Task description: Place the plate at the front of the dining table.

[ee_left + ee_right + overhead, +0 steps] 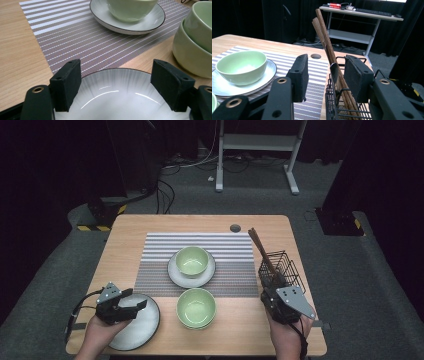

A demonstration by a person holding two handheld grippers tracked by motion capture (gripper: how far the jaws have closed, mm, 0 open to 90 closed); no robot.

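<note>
Light wooden table [130, 227], dark room behind. Right gripper [325, 75] at lower right of the high view, jaws apart and straddling the brown wooden chopsticks [329, 53], which lean up-left out of the black wire basket [337, 107]; pads not pressing. Left gripper [116, 85] is farther off, jaws apart over the white plate [117, 92].

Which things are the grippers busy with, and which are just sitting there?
In use:
- left gripper over the empty plate
- right gripper at the chopsticks in the wire basket

Just sitting:
- bowl on a plate
- stacked bowls
- striped placemat
</note>
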